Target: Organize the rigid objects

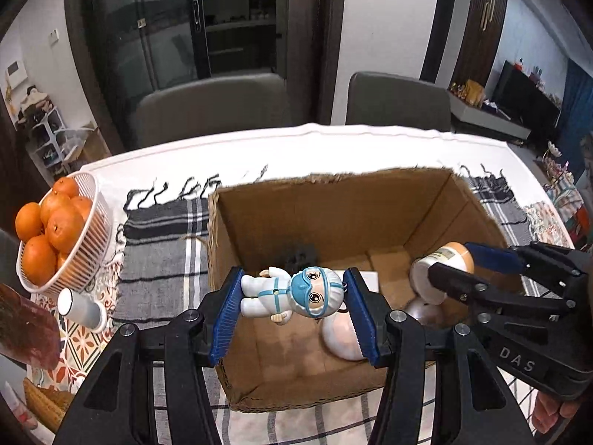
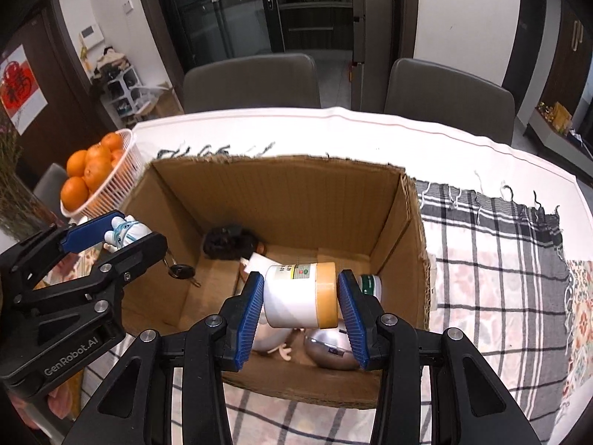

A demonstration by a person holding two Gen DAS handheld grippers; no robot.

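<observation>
Two grippers are working over the cardboard box on the desk: the left gripper is clamping a small white-and-blue figurine sideways between its blue pads, hanging above the box's left half, while the right gripper is squeezing a white jar with a tan lid, lying sideways over the box's near right corner. Oranges are sitting in a white basket off left.
</observation>
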